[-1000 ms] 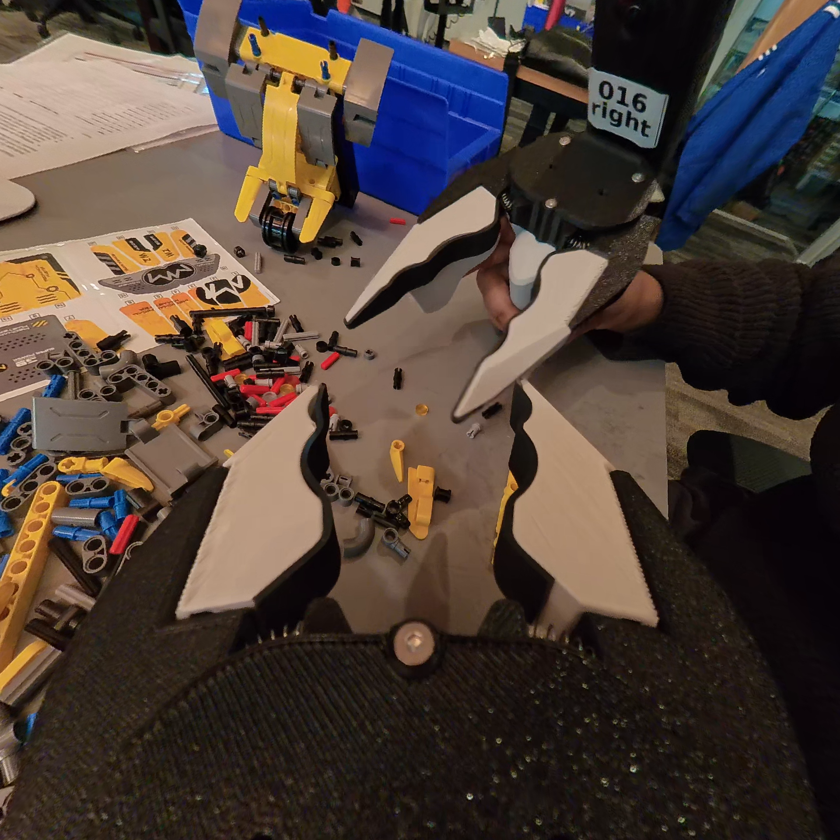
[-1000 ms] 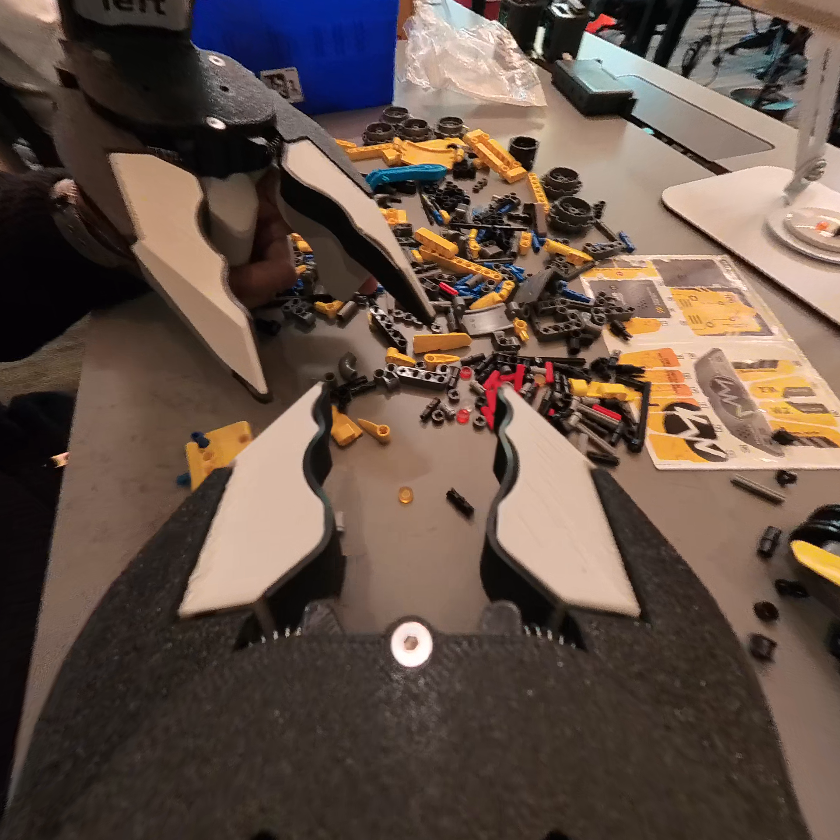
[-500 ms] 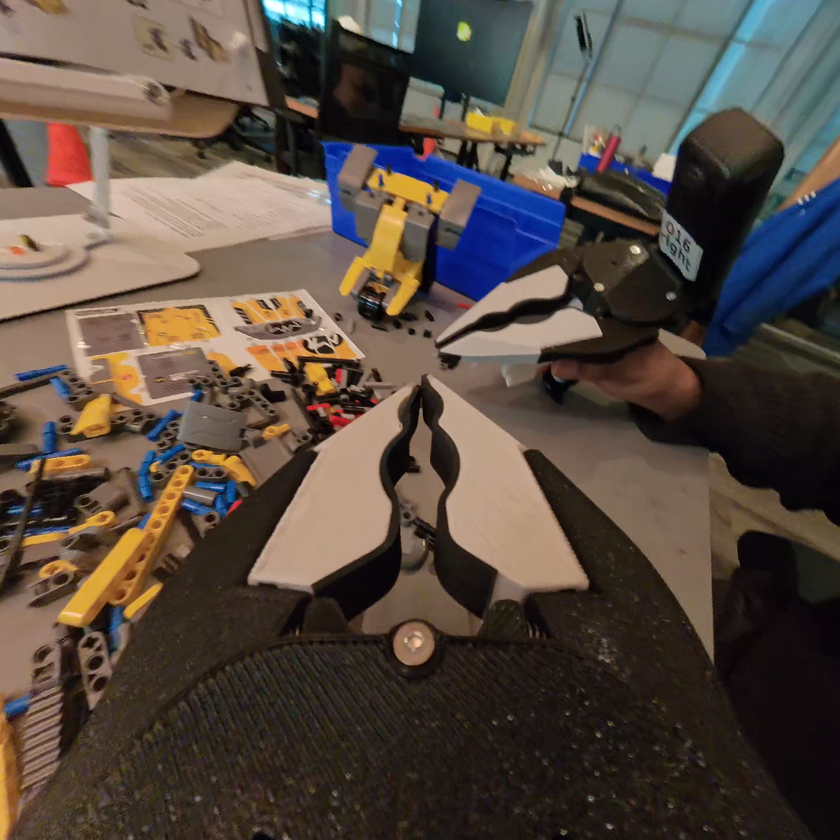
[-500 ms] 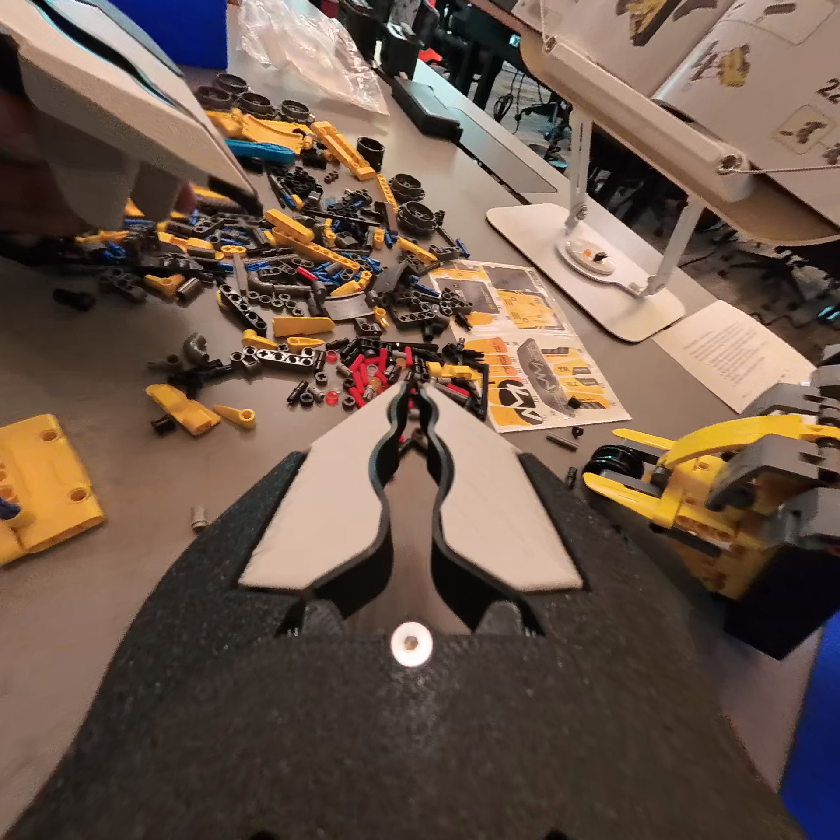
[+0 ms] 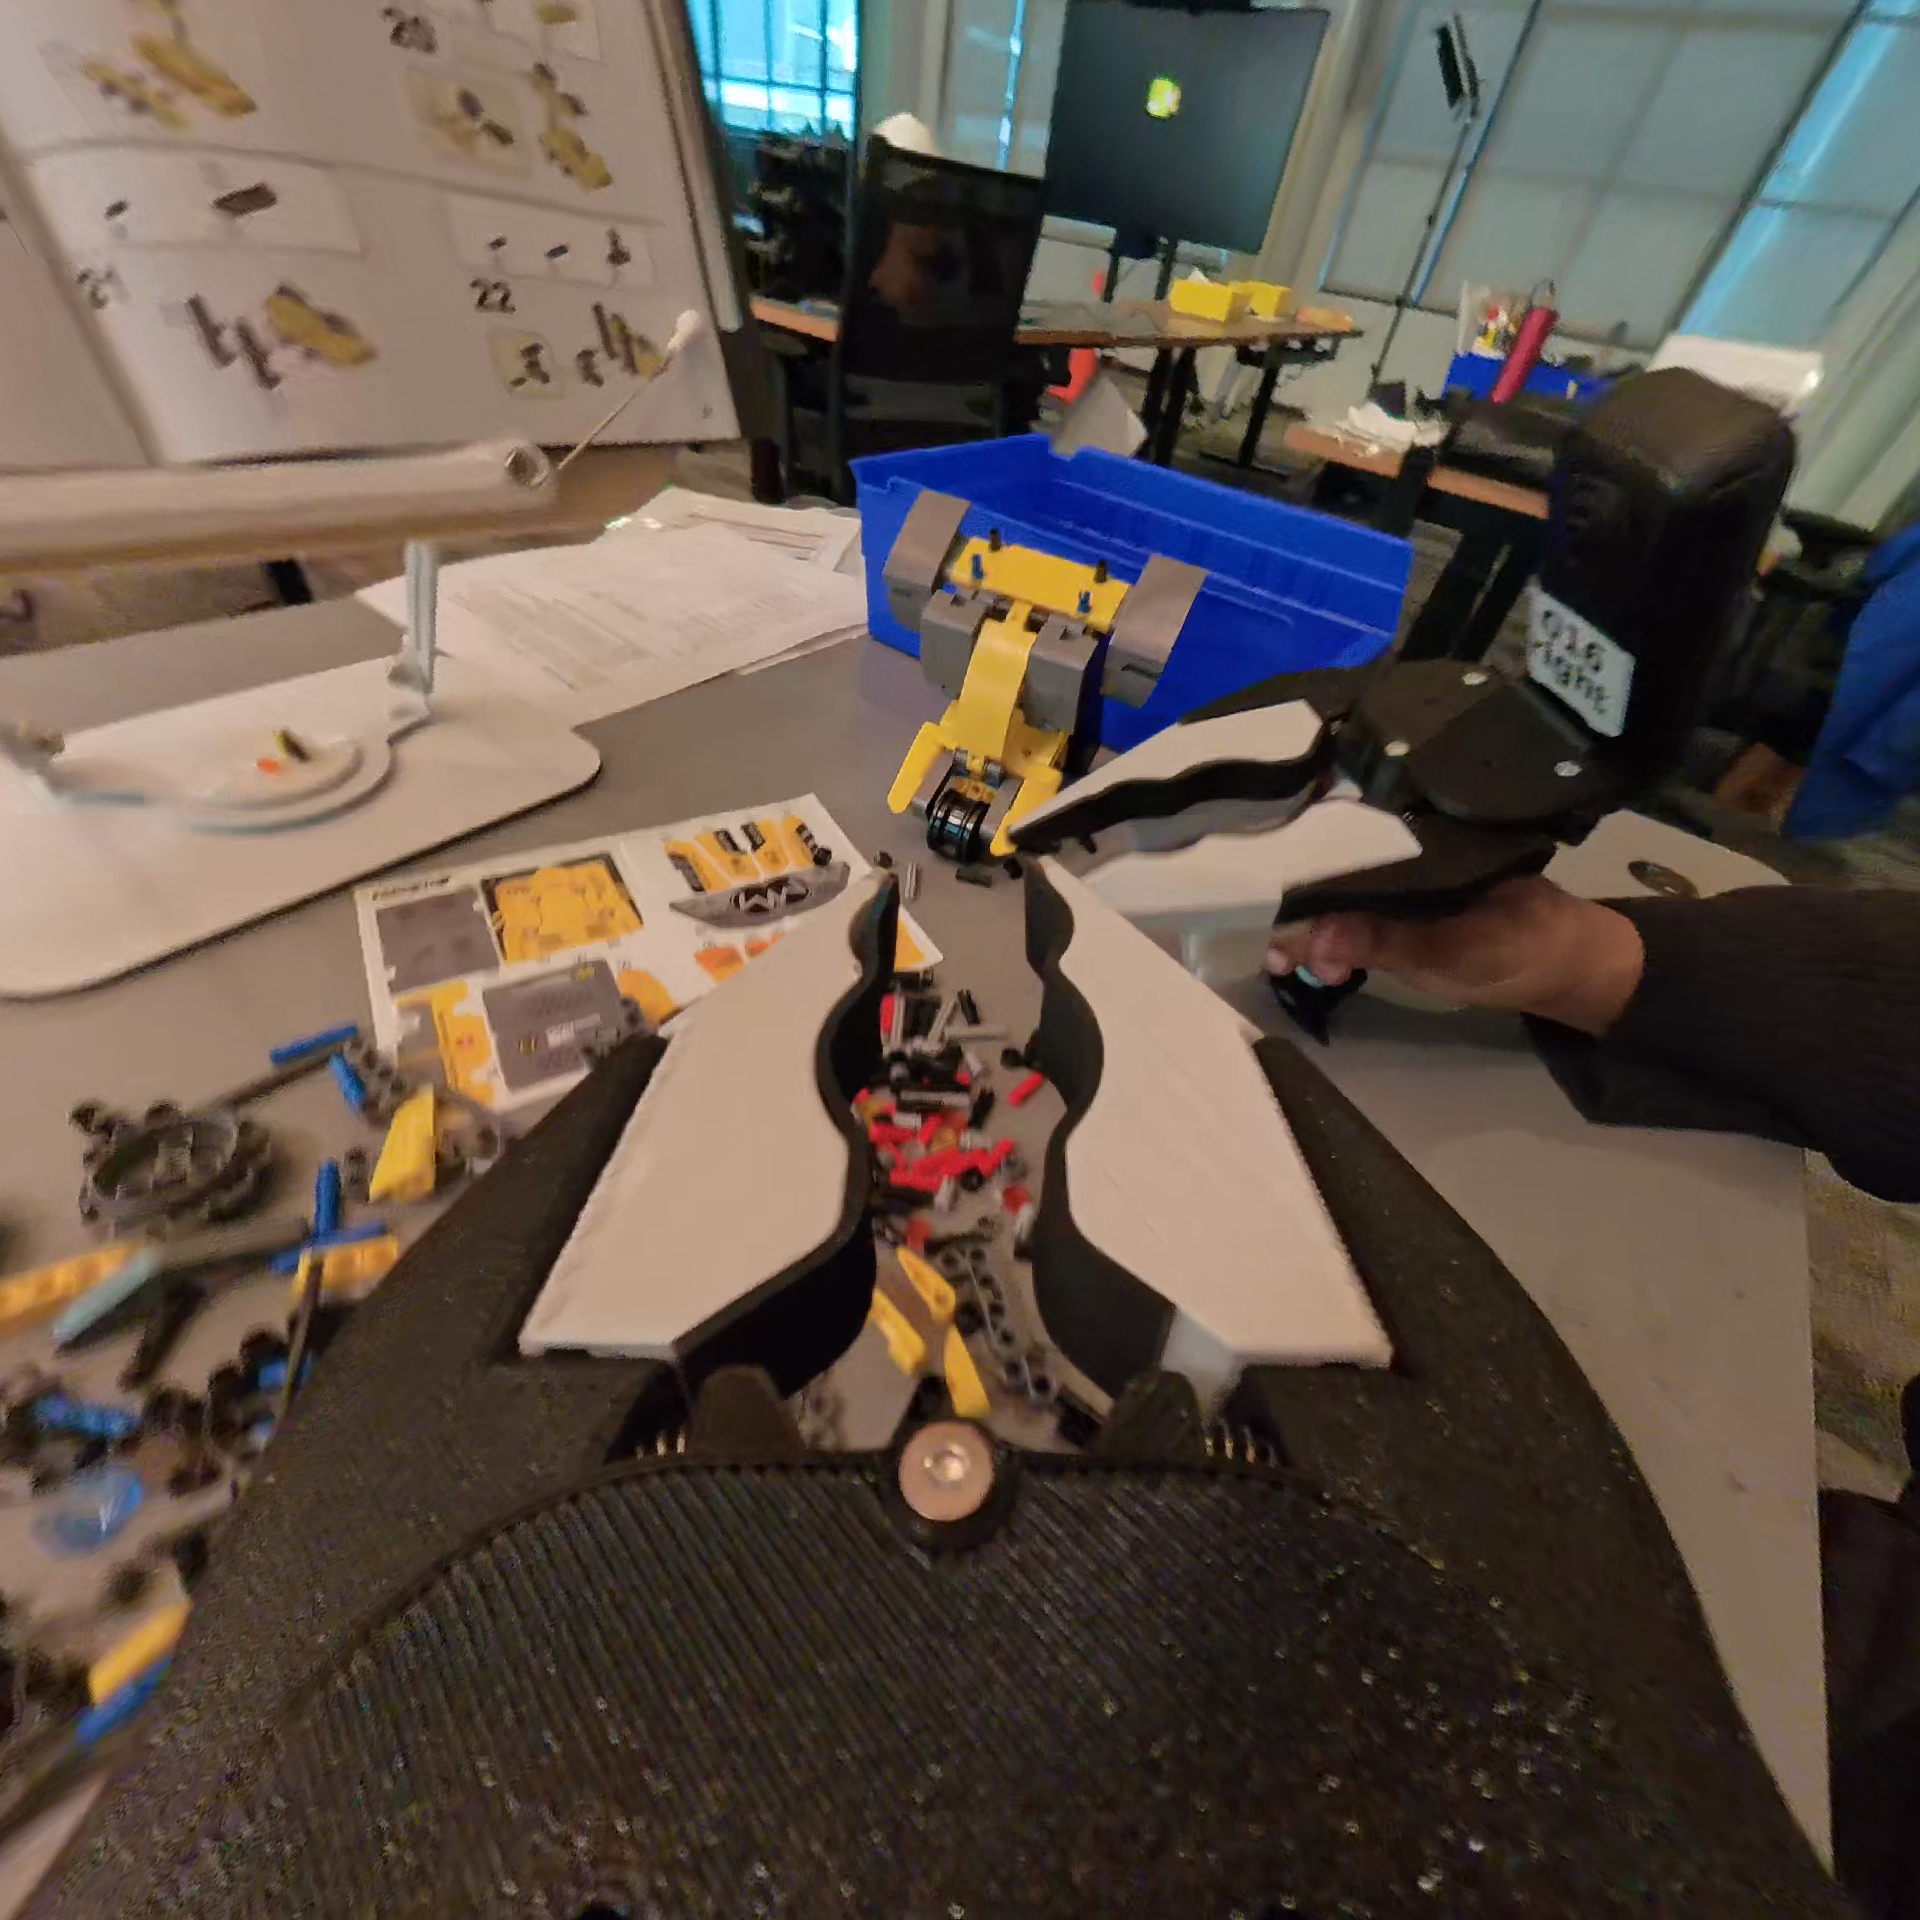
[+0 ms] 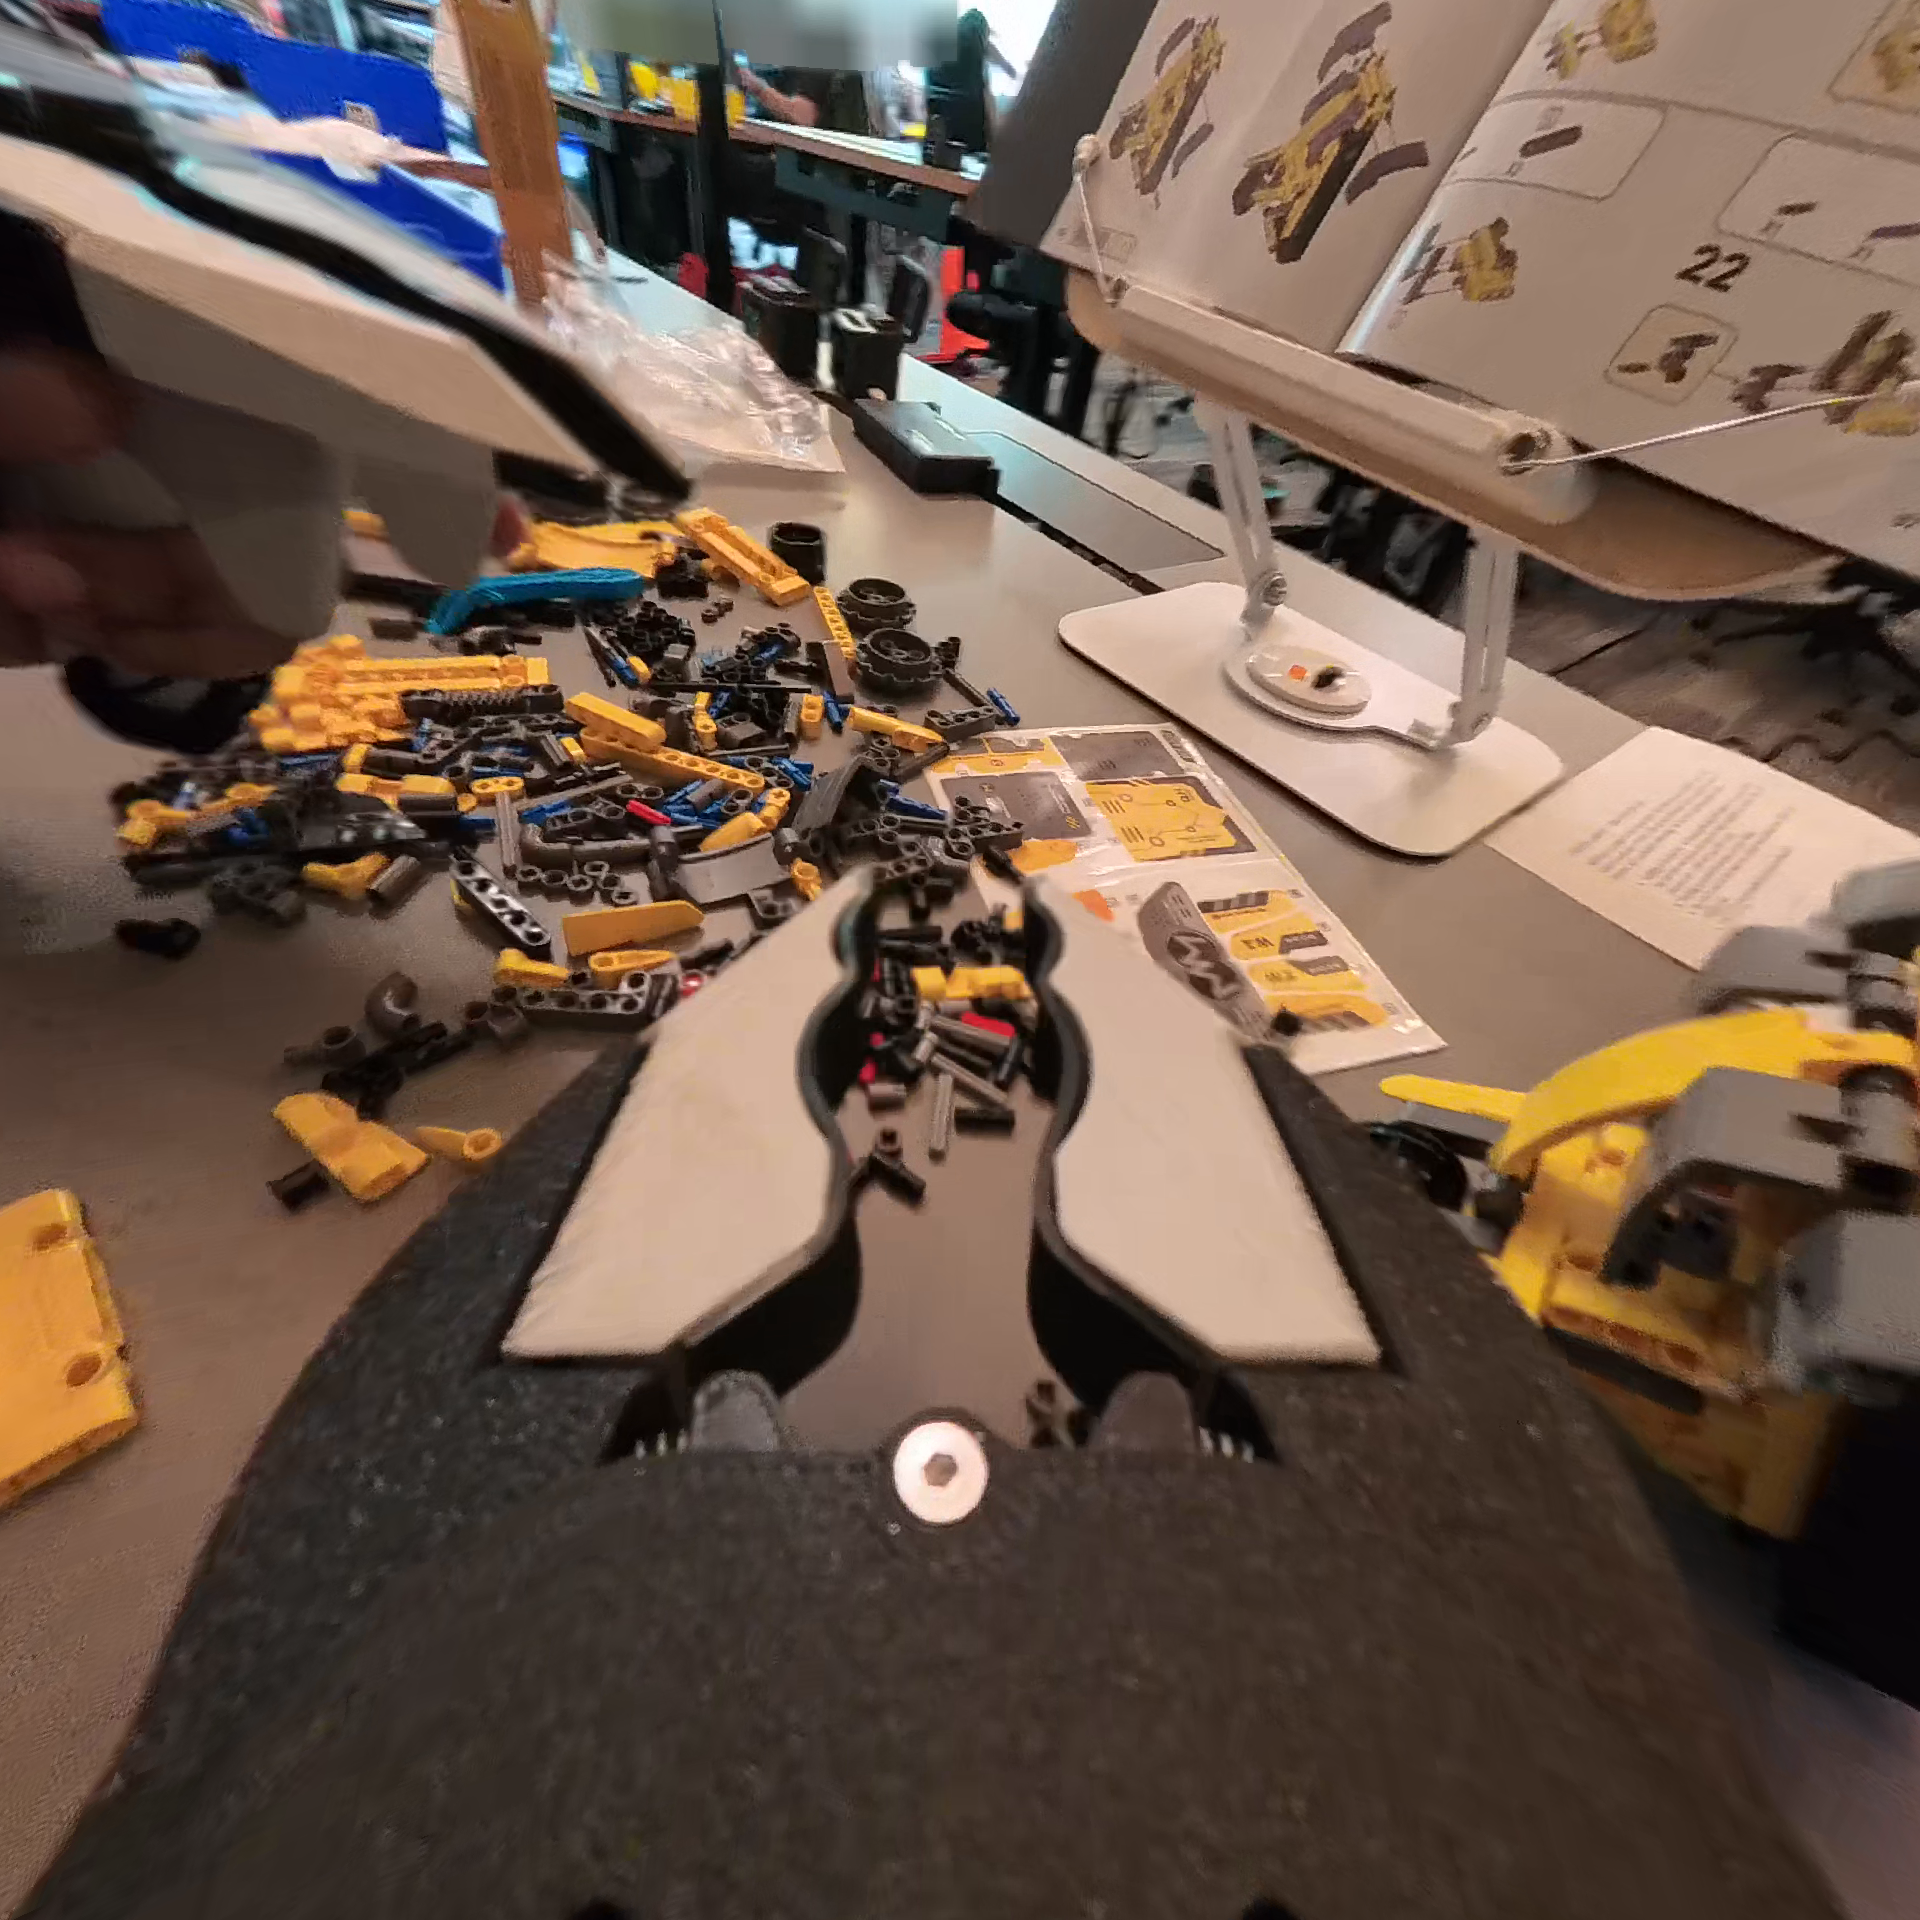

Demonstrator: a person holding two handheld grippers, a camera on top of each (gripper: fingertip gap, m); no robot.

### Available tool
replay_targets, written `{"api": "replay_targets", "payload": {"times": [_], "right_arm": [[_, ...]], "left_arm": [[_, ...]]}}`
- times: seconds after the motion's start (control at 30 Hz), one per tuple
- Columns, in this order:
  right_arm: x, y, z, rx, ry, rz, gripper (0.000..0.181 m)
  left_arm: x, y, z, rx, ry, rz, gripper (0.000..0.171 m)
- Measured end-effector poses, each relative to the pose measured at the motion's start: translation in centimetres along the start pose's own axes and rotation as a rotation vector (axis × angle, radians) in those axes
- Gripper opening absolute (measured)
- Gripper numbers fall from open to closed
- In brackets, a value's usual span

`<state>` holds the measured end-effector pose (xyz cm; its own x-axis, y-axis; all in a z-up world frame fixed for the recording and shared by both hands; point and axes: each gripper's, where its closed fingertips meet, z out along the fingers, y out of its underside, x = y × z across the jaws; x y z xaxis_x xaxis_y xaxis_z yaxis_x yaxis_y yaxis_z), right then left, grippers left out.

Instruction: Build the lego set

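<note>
Lego pieces point(image 6: 644, 790) lie scattered on the grey table point(image 5: 1455, 1143). Both the left gripper point(image 5: 961, 899) and right gripper point(image 6: 945, 894) hang above them, fingers a little apart, holding nothing. Only the left wrist view shows the yellow model point(image 5: 1003, 675) leaning against a blue bin point(image 5: 1247, 561).

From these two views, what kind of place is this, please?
Probably a shared lab or office workshop: more desks and a dark monitor stand behind, a blue parts bin sits on the grey table, and an instruction booklet rests on a stand.
</note>
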<state>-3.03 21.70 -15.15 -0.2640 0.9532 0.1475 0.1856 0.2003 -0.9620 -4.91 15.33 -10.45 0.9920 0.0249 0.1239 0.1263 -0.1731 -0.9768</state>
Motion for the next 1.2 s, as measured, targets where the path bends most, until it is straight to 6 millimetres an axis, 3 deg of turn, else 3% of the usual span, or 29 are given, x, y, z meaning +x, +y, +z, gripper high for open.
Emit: {"api": "replay_targets", "payload": {"times": [0.07,0.2,0.3,0.47,0.8,0.97,1.2], "right_arm": [[-0.3,-0.1,0.9,-0.009,-0.069,0.020,0.039],[-0.8,0.2,2.3,-0.072,-0.170,-0.028,0.031],[-0.5,0.5,2.1,-0.080,-0.150,-0.078,0.035],[-1.3,0.6,1.4,-0.062,-0.171,-0.025,0.043],[-2.0,1.5,1.8,-0.099,-0.036,-0.214,0.044],[-0.9,-0.1,0.9,0.008,0.094,-0.260,0.026],[-0.5,-0.5,0.5,0.043,0.073,-0.195,0.020]], "left_arm": [[-0.3,-1.1,1.5,-0.030,0.019,0.038,0.025],[-0.7,-0.8,3.3,-0.103,0.038,0.075,0.022],[-0.8,-0.1,3.0,-0.056,0.032,0.057,0.014],[-1.2,0.1,2.4,-0.028,0.066,-0.016,0.014],[-1.8,0.9,2.5,-0.030,0.060,-0.063,0.030],[-2.7,1.1,2.6,-0.045,-0.008,-0.059,0.051],[-2.8,1.1,2.6,-0.037,-0.024,-0.043,0.052]]}}
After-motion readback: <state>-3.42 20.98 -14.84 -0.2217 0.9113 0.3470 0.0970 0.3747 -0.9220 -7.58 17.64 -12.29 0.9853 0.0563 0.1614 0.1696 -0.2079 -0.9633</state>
